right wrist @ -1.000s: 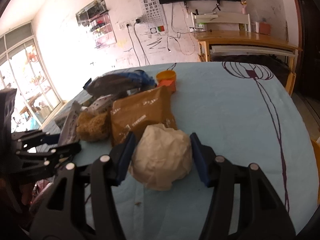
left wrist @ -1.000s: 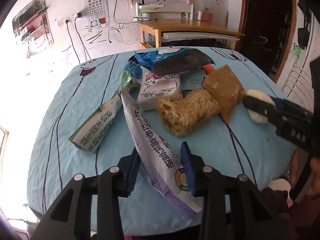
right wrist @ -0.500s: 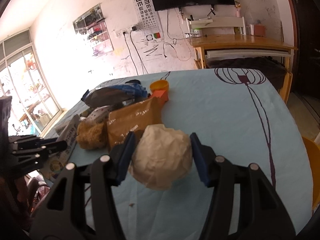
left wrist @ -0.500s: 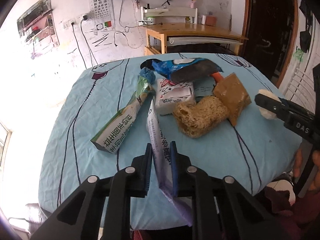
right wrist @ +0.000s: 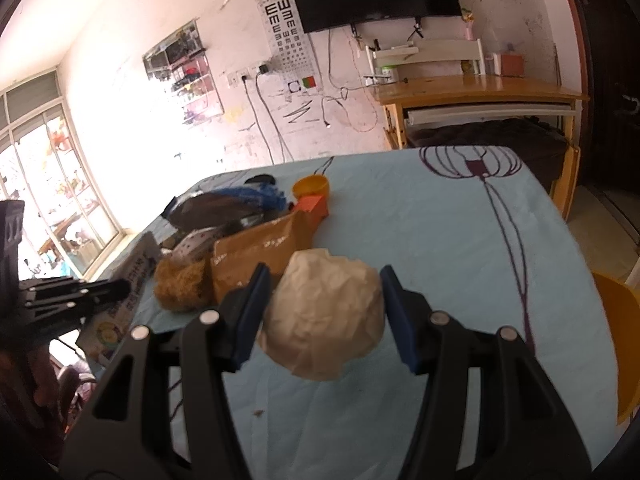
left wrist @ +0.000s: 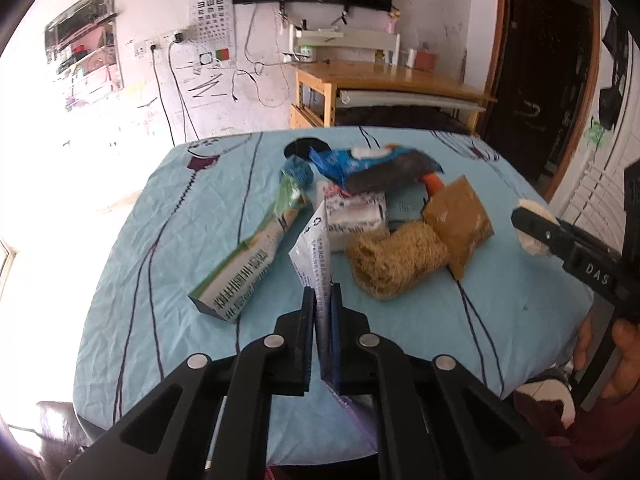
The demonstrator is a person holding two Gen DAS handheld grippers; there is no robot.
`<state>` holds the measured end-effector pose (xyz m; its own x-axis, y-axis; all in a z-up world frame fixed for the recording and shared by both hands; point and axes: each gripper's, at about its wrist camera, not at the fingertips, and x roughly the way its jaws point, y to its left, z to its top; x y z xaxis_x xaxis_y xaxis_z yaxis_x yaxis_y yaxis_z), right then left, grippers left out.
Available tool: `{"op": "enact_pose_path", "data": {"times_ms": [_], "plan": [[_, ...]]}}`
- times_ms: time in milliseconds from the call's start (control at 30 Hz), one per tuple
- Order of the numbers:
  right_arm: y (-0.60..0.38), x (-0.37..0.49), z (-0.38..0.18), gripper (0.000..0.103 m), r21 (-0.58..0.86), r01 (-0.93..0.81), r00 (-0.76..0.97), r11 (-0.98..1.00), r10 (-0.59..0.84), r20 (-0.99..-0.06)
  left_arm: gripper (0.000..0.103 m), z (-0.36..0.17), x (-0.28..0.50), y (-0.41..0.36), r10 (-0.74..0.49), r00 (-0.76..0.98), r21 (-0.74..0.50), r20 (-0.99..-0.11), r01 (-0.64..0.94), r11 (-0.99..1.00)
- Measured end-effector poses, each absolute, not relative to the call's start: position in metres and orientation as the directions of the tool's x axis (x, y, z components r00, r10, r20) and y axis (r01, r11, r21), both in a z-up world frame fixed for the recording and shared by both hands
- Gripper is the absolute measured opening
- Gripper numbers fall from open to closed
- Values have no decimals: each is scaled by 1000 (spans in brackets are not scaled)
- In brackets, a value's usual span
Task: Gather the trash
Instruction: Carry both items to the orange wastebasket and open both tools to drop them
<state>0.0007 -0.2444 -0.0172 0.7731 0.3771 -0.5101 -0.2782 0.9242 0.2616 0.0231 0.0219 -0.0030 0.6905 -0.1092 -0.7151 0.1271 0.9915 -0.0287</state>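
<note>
"DAS" on the right gripper (left wrist: 576, 258); big "E" rows on the wall eye chart (right wrist: 285, 24).

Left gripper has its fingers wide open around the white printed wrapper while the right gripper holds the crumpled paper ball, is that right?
Not quite. The left gripper is not wide open: its fingers are shut on the white printed wrapper, pinching it upright off the table, as the left wrist view shows. The rest stands: the right gripper holds the crumpled paper ball.
</note>
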Motion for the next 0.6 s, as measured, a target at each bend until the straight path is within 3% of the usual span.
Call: {"op": "enact_pose_path", "data": {"times_ms": [367,600], "plan": [[-280,2,-6,54,286,-224,816,932,340,-467,2,62,9,-11,-214,779,-35,-589,241,970],[-353,2,4,54,325,-64,881,944,207,-426,2,94,30,-83,-318,785,-22,-532,363,931]]}}
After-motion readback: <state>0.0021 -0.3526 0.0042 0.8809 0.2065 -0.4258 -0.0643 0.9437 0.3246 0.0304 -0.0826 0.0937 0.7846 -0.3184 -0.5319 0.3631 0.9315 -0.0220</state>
